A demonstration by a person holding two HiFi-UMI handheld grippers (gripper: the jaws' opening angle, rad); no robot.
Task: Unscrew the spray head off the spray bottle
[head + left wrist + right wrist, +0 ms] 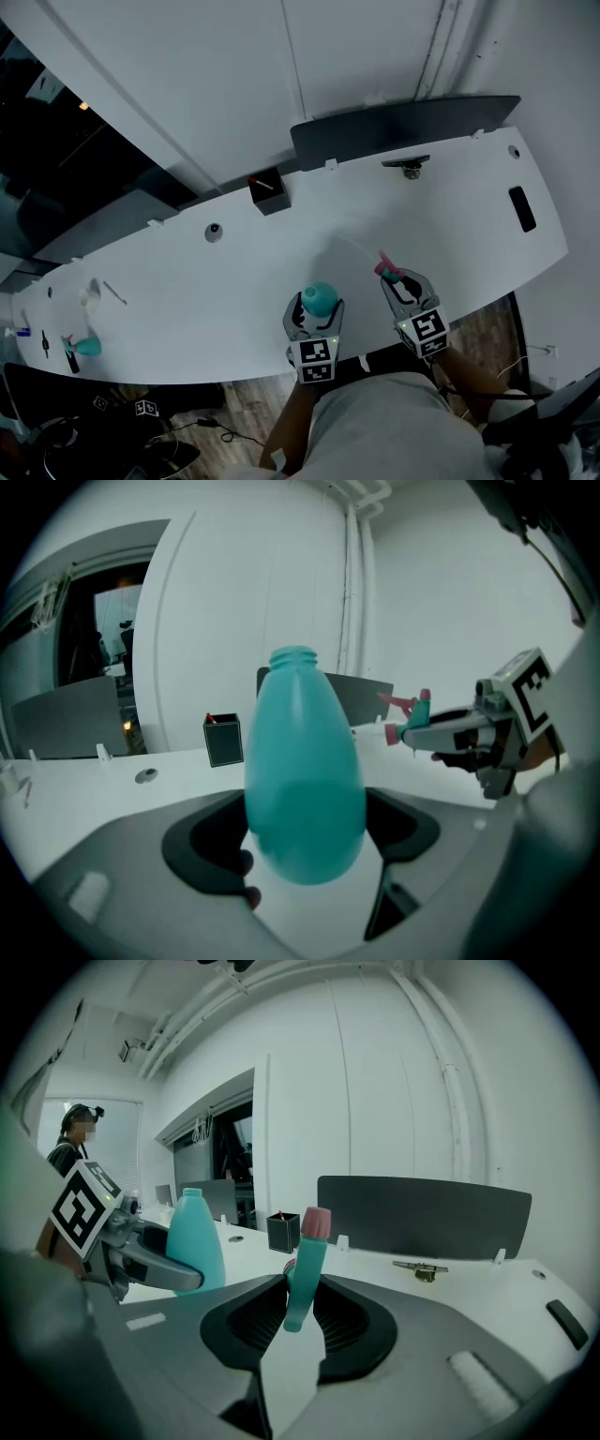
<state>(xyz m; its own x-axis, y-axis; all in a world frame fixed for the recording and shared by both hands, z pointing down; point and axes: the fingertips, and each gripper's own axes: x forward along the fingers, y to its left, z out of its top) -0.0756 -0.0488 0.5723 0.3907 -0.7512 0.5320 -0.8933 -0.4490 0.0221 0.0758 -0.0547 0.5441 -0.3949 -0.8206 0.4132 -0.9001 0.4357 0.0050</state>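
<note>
The teal spray bottle [320, 299] stands upright between the jaws of my left gripper [314, 317], which is shut on its wide body [305, 780]. Its threaded neck [294, 656] is bare and open. The spray head [387, 270], teal with pink parts, is apart from the bottle, and my right gripper [401, 283] is shut on it. In the right gripper view the head [305, 1269] stands upright between the pads, its pink end up, with the bottle [195, 1241] to its left. The left gripper view shows the right gripper [441, 731] holding the head [412, 716] to the right of the bottle.
On the white table [234, 281] stand a small black box [269, 194], a metal fitting [406, 166] and a flat black item [522, 208]. A dark panel [403, 127] lines the back edge. Another teal sprayer [82, 347] lies far left. A person [75, 1143] stands beyond.
</note>
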